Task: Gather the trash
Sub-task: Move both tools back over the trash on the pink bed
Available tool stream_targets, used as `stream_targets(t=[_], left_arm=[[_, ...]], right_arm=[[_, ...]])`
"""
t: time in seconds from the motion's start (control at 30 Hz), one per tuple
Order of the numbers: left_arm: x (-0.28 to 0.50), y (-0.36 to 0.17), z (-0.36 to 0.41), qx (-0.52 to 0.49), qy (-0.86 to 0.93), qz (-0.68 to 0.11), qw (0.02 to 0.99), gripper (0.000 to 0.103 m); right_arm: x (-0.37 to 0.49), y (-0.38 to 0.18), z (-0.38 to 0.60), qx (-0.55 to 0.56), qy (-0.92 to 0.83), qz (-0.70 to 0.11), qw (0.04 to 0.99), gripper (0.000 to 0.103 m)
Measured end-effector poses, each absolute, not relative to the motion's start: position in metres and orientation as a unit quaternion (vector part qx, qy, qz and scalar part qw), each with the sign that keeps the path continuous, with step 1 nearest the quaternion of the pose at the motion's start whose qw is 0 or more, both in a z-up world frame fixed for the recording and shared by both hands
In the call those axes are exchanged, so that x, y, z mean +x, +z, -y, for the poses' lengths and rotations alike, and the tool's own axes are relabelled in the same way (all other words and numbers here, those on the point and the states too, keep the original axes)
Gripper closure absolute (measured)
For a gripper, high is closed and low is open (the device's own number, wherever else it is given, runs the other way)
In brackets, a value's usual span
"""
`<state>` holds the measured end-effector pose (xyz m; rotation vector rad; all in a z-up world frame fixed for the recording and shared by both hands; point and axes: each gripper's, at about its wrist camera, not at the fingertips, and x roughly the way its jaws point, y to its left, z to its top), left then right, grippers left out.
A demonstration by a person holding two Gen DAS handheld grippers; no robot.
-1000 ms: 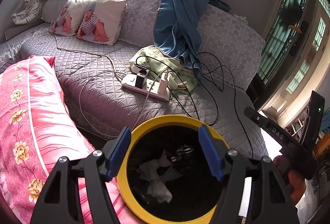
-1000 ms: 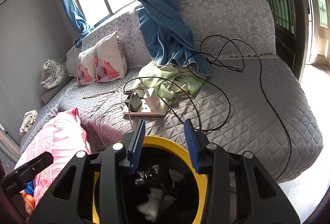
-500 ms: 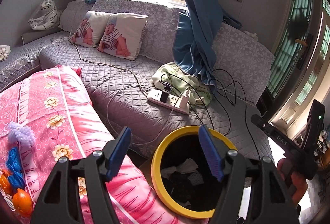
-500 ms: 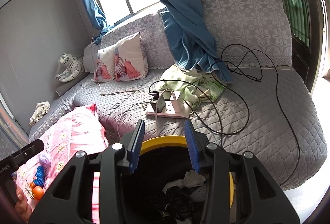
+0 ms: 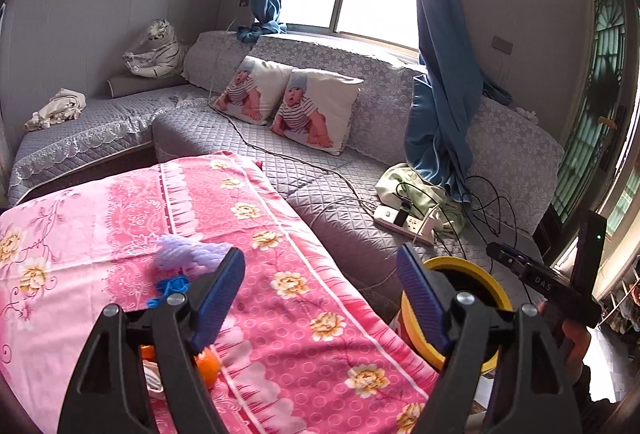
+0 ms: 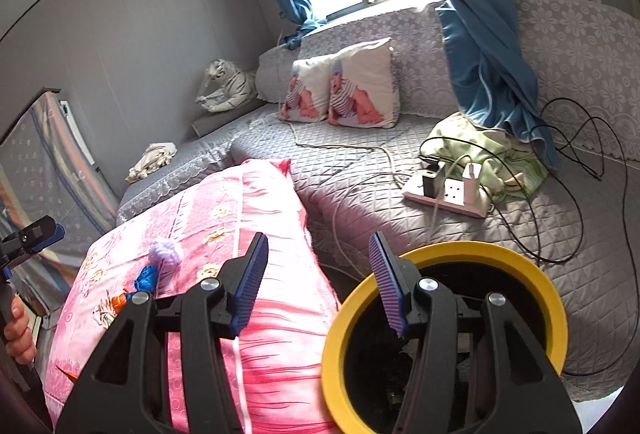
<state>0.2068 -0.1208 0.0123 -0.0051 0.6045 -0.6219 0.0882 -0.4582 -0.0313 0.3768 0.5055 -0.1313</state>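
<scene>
Hovering over the pink floral cloth (image 5: 280, 314), the left gripper (image 5: 322, 288) has its blue pads wide apart and still opening, with nothing between them. Just left of its left pad lie the scraps: a purple fuzzy piece (image 5: 182, 256), a blue scrap (image 5: 172, 288) below it, and an orange piece (image 5: 208, 364) half hidden behind the left finger. The yellow-rimmed bin (image 5: 494, 298) stands to the right, beside the cloth's edge and partly behind the right finger.

The right gripper (image 6: 316, 280) is also empty, its jaws parting, over the gap between cloth and bin; dark litter lies inside the bin (image 6: 520, 262), though what it is I cannot quite make out.

A second ago both grippers framed the bin's mouth from directly above; now the left view has swung onto the cloth and the bin has slid to the right edge, and both sets of jaws stand wider.

Both tools point forward and downward. A hand (image 6: 18, 330) grips the left handle at the left border of the right view.
</scene>
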Motion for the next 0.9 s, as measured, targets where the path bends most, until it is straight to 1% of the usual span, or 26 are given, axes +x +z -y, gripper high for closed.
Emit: stream_targets(t=[0.2,0.23,0.43,0.47,0.53,0.7,0.9], left_arm=[[0.178,0.014,0.035,-0.013,-0.272,-0.275,0.922,0.018],[0.173,0.011,0.023,-0.015,-0.27,-0.274,0.923,0.017],[0.141,-0.014,-0.031,-0.025,-0.269,-0.282,0.921,0.015],[0.137,-0.019,-0.037,-0.028,-0.273,-0.285,0.918,0.015],[0.129,-0.031,-0.045,-0.034,-0.286,-0.294,0.912,0.015],[0.108,-0.057,-0.053,-0.014,-0.306,-0.309,0.9,0.013],[0.102,-0.087,-0.048,0.008,-0.345,-0.333,0.877,0.012]], right_arm=[[0.115,-0.028,0.404,0.164,0.012,-0.265,0.95,0.045],[0.12,-0.028,0.395,0.161,0.025,-0.268,0.95,0.043],[0.155,-0.03,0.341,0.129,0.086,-0.279,0.948,0.042],[0.161,-0.031,0.333,0.122,0.093,-0.28,0.948,0.042],[0.174,-0.033,0.319,0.112,0.111,-0.284,0.946,0.037],[0.209,-0.044,0.28,0.056,0.136,-0.309,0.94,0.037],[0.254,-0.063,0.245,-0.016,0.139,-0.346,0.928,0.037]])
